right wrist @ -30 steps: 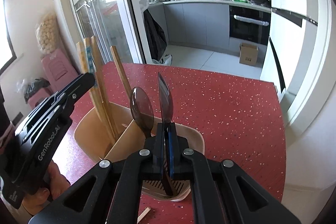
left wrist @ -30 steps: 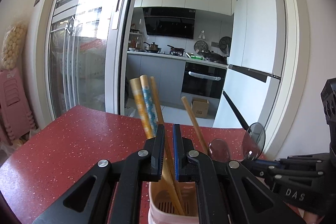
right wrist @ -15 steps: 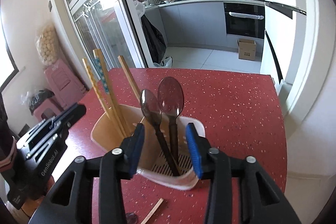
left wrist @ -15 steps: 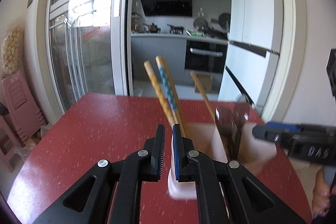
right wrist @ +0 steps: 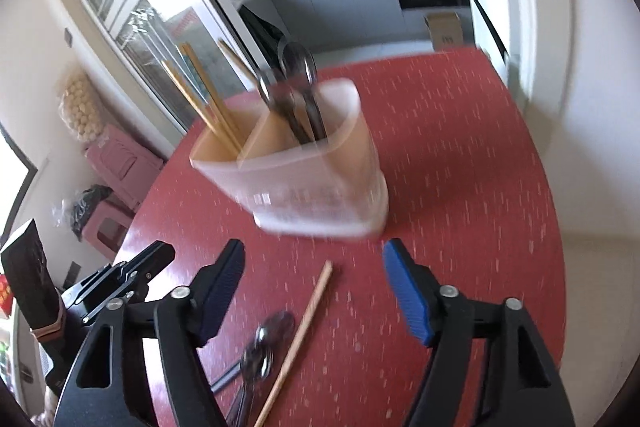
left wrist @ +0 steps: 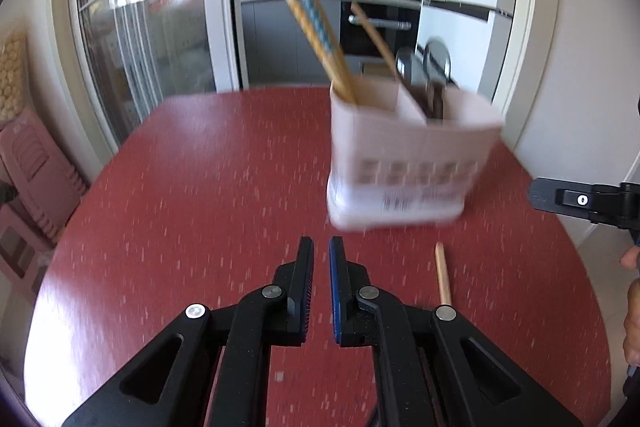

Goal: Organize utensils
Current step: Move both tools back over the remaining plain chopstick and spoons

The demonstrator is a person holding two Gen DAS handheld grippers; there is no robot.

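Left gripper (left wrist: 321,251): jaws nearly together, a thin gap between them, nothing held; low over the red counter (left wrist: 200,187).
Right gripper (right wrist: 314,259): jaws spread wide, empty, above the loose utensils.
Between right jaws: one chopstick (right wrist: 298,339) flat on the counter, pointing toward the caddy; just left of it, spoons (right wrist: 260,351), their count unclear in the blur.
Caddy (left wrist: 408,155): pale, two compartments, upright on the counter ahead of both grippers, apart from them.
Left compartment: three chopsticks (left wrist: 320,39) leaning left.
Right compartment: two dark spoons (right wrist: 298,95), bowls up.
In the way: only the loose chopstick lies between the grippers and the caddy.
Edges: caddy sits toward the counter's right side; the counter left of it shows bare red.
Beyond: glass door (left wrist: 152,7) left, kitchen behind.
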